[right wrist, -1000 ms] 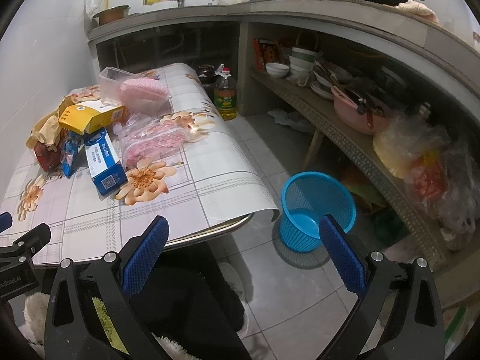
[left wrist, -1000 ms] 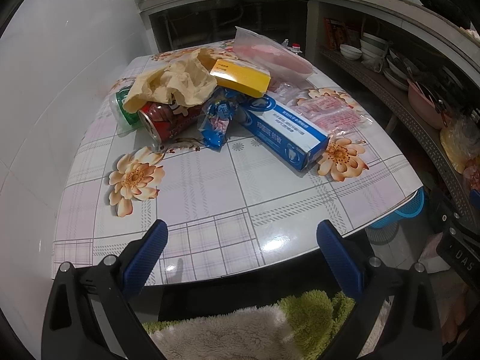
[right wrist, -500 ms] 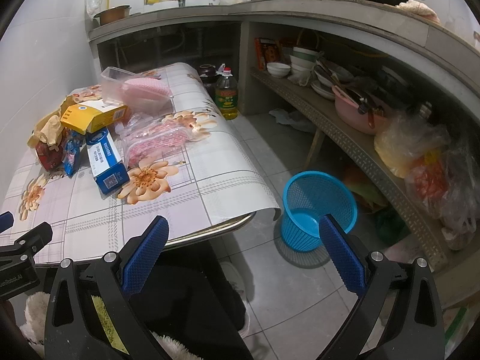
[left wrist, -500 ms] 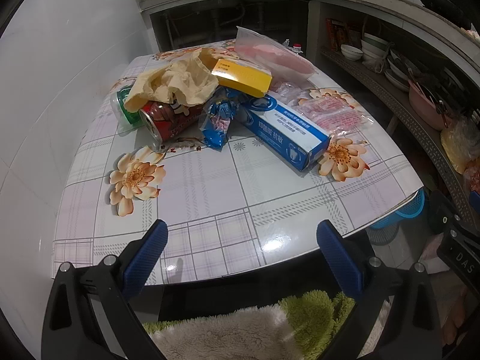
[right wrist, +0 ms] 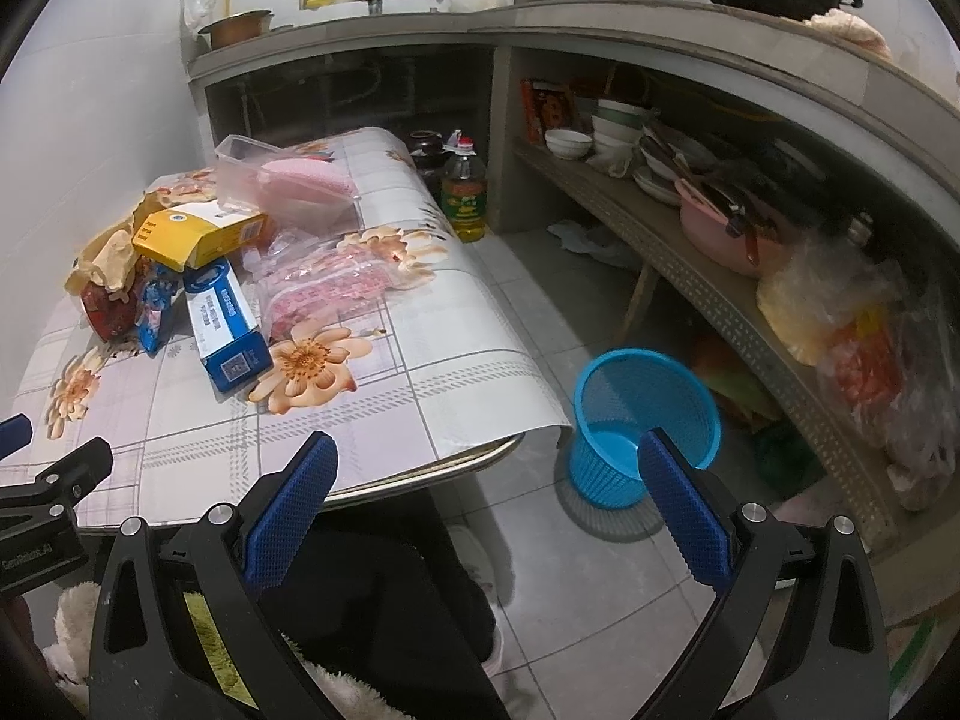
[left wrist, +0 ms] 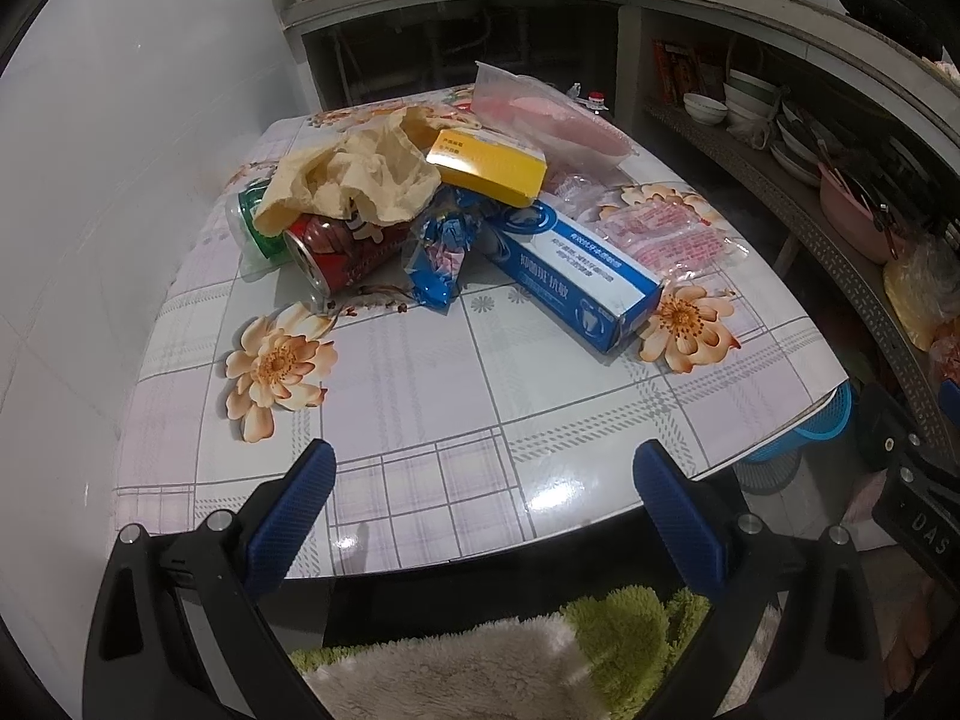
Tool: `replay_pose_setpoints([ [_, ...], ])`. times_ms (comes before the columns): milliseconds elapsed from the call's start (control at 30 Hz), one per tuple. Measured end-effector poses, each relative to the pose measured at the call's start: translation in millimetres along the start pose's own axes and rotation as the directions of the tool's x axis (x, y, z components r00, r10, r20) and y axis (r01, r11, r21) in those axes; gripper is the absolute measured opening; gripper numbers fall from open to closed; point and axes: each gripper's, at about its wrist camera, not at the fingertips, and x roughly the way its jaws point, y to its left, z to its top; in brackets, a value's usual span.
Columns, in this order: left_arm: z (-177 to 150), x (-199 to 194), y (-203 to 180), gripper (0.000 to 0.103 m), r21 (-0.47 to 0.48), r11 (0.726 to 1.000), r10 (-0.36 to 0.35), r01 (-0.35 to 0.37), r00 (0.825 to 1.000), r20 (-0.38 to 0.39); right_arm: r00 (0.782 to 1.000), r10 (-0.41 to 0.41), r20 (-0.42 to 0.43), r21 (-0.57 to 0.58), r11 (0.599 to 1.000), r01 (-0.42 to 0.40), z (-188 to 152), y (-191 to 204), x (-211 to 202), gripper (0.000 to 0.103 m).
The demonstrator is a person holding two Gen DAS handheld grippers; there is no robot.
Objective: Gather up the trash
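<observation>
A pile of trash lies on the far half of the flowered table (left wrist: 420, 396): a crumpled tan bag (left wrist: 354, 180), a red can (left wrist: 342, 255) on its side, a green-labelled bottle (left wrist: 252, 228), a blue wrapper (left wrist: 441, 255), a yellow box (left wrist: 489, 165), a blue toothpaste box (left wrist: 576, 276) and clear plastic packets (left wrist: 666, 234). A blue mesh waste basket (right wrist: 645, 426) stands on the floor right of the table. My left gripper (left wrist: 480, 474) is open and empty at the table's near edge. My right gripper (right wrist: 483, 462) is open and empty, held beyond the table's right corner.
A white tiled wall (left wrist: 90, 210) runs along the table's left side. A concrete counter and a shelf with bowls and a pink basin (right wrist: 732, 234) curve along the right. An oil bottle (right wrist: 463, 192) stands on the floor behind the table.
Both views have crept slightly forward toward the table; nothing on the table has moved and both grippers stay open.
</observation>
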Motion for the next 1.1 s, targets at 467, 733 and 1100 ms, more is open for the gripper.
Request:
replay_pose_setpoints([
  [467, 9, -1, -3, 0.097, 0.006, 1.000, 0.004, -0.004, 1.000, 0.002, 1.000, 0.002, -0.012, -0.006, 1.000, -0.002, 8, 0, 1, 0.096],
  [733, 10, 0, 0, 0.097, -0.007, 1.000, 0.006, -0.006, 1.000, 0.006, 1.000, 0.008, -0.016, -0.007, 1.000, -0.008, 9, -1, 0, 0.096],
  [1100, 14, 1, 9, 0.097, -0.020, 1.000, -0.004, 0.004, 0.999, 0.033, 0.999, 0.029, -0.030, 0.004, 1.000, -0.029, 14, 0, 6, 0.096],
])
